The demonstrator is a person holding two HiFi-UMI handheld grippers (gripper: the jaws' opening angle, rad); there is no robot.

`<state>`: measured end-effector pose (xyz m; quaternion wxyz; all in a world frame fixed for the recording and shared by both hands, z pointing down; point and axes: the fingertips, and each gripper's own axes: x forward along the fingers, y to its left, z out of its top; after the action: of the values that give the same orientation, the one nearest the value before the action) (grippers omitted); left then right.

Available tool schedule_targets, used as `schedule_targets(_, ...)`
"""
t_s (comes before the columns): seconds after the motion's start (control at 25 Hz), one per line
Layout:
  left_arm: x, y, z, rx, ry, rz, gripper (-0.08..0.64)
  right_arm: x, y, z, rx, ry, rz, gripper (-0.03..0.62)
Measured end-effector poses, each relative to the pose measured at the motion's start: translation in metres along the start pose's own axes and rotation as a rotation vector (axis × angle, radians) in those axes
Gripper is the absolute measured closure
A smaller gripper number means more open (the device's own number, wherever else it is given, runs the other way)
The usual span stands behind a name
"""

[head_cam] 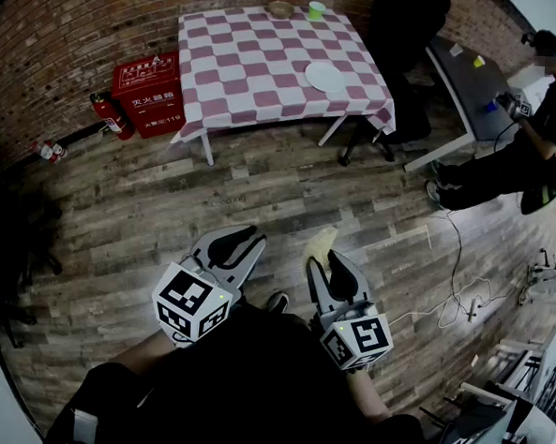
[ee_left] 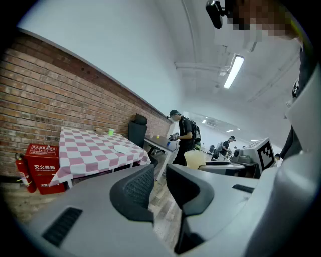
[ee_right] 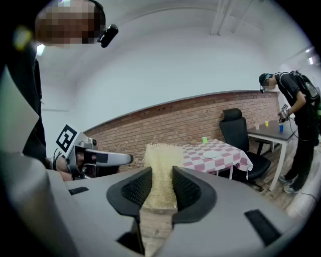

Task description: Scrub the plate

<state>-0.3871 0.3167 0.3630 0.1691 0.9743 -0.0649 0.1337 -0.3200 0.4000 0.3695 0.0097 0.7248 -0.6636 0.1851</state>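
The white plate [head_cam: 325,77] lies on a table with a pink-and-white checked cloth [head_cam: 259,70], far ahead of both grippers. It is small in the left gripper view [ee_left: 121,148] and in the right gripper view [ee_right: 211,154]. My right gripper [head_cam: 327,263] is shut on a pale yellow fibrous scrubber [head_cam: 320,240], which sticks up between the pads [ee_right: 161,165]. My left gripper [head_cam: 236,249] is held beside it over the wooden floor. Its jaws stand a little apart with nothing between them [ee_left: 159,185].
A green cup [head_cam: 316,10] and a bowl [head_cam: 281,9] stand at the table's far edge. A red fire box [head_cam: 147,92] and extinguisher [head_cam: 108,114] sit left of it. A black chair [head_cam: 401,46], a grey desk [head_cam: 465,87] and a person [head_cam: 538,120] are at right. Cables [head_cam: 461,303] cross the floor.
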Motion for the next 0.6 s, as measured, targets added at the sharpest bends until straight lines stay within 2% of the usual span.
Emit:
schedule_targets(0.2, 0.002, -0.035, -0.002, -0.003, -0.001, -0.006, 0.474, -0.022, -0.009, 0.006, -0.008, -0.020, -0.001, 0.456)
schedule_targets(0.32, 0.010, -0.057, -0.005, 0.033, 0.020, -0.008, 0.474, -0.038, -0.017, 0.009, -0.027, -0.035, 0.009, 0.456)
schedule_targets(0.6, 0.033, -0.106, -0.011, 0.071, 0.040, 0.026, 0.474, -0.078, -0.059, 0.004, 0.057, -0.067, 0.022, 0.456)
